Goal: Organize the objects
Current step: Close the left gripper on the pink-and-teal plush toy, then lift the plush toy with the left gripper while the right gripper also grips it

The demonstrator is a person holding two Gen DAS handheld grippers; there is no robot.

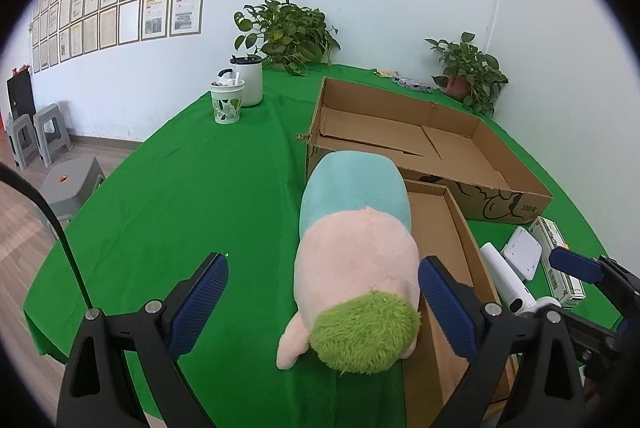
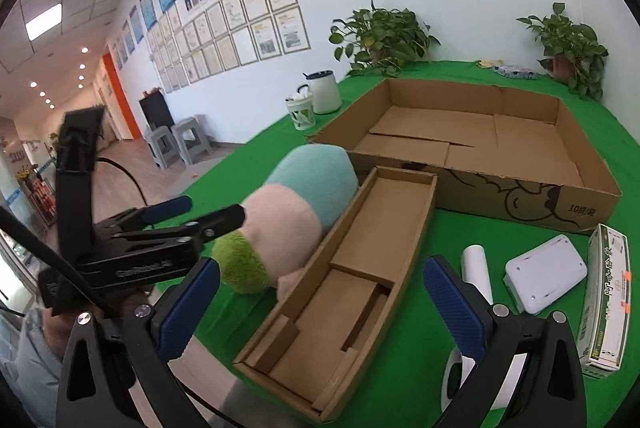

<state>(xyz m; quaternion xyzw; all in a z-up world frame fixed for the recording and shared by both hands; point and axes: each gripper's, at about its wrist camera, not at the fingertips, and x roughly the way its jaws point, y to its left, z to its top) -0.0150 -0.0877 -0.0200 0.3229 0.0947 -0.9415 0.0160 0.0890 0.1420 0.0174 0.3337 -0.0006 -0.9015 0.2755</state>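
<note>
**Green desk, plush toy between your left tongs**

Green cloth covers the desk (image 1: pixel 180 188) in front of a white wall hung with framed papers. Your left tongs (image 1: pixel 324 302) stand spread wide, with the plush toy (image 1: pixel 356 268) lying on the cloth between the blue pads; neither pad touches it. The toy's green end points toward you, its teal end toward the large cardboard box (image 2: pixel 480 148), and it lies touching the long side of the narrow cardboard tray (image 2: pixel 360 260). Your right tongs (image 2: pixel 320 302) are also released, hovering over the near end of that tray and gripping nothing. To the tray's right you have a white cylindrical device (image 2: pixel 476 272), a white rounded box (image 2: pixel 544 276) and a green-printed carton (image 2: pixel 604 300), close together on the cloth. Two potted plants (image 1: pixel 288 28) stand at the far edge.
</note>
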